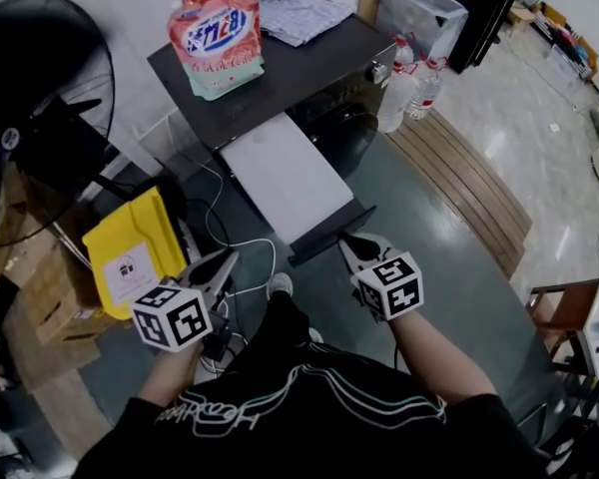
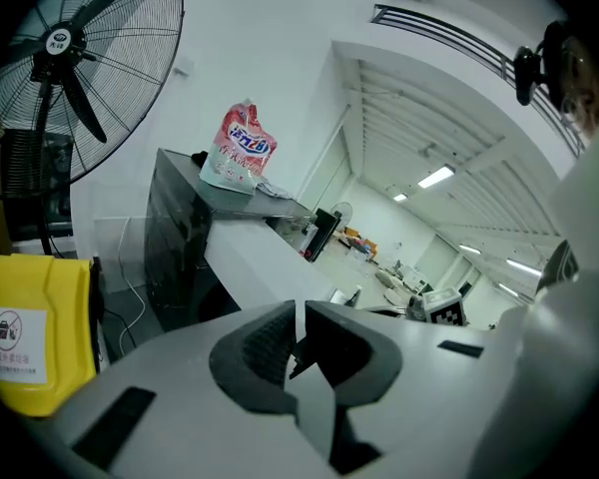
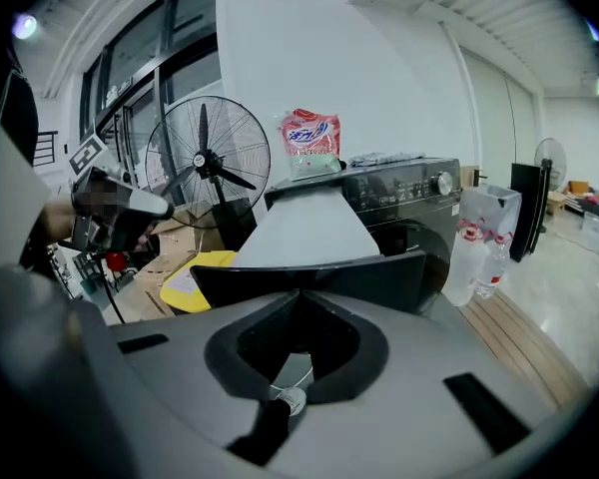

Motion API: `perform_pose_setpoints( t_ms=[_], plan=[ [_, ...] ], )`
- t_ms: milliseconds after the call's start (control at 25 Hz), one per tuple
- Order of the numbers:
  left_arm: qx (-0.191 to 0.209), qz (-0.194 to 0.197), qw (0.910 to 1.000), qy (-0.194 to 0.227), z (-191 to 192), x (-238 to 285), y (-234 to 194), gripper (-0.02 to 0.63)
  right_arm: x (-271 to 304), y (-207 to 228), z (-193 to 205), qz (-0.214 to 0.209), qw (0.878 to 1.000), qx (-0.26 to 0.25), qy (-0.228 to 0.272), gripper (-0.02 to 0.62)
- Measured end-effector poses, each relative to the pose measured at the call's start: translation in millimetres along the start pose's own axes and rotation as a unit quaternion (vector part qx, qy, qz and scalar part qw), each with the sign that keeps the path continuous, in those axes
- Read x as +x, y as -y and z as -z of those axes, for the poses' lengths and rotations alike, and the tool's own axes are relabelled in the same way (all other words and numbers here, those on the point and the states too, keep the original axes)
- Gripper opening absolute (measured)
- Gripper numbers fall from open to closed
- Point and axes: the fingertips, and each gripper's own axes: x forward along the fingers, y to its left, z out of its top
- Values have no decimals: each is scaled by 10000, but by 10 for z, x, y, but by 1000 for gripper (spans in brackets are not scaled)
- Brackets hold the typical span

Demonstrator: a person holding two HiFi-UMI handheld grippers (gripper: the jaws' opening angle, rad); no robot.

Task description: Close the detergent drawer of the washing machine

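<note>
Detergent drawer (image 1: 285, 178) pulled far out of the dark washing machine (image 1: 309, 63), long white top facing up, black front panel toward the person. Not yet closed. Right claw (image 1: 357, 247) just at that front panel, jaws together with nothing between them. In the right gripper view, tips right up against the panel's upper edge; actual contact hard to tell. Left claw (image 1: 225, 264) down to the left of the drawer, apart from it, jaws closed to a thin slit and empty.

On top of the machine, a red-and-green detergent bag (image 1: 218, 38) standing upright, with a folded cloth (image 1: 299, 13) beside it. To the right of the machine, plastic water bottles (image 1: 409, 88) next to a wooden platform (image 1: 469, 188). To the left of the drawer, a yellow floor sign (image 1: 130, 252) among white cables on the floor. Beyond it, a black standing fan (image 1: 40, 118) and cardboard boxes (image 1: 35, 297). Wooden stool (image 1: 569, 312) at the far right.
</note>
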Motion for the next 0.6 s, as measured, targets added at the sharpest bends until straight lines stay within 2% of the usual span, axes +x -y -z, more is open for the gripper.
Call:
perform_pose_setpoints(
  t_ms=[160, 600],
  plan=[
    [24, -162, 9999, -14, -16, 51, -163, 48, 9, 19, -7, 59, 9999, 54, 69, 28],
    [-92, -71, 9999, 36, -73, 83, -255, 48, -4, 33, -38, 148, 9988, 340, 311, 26]
  ],
)
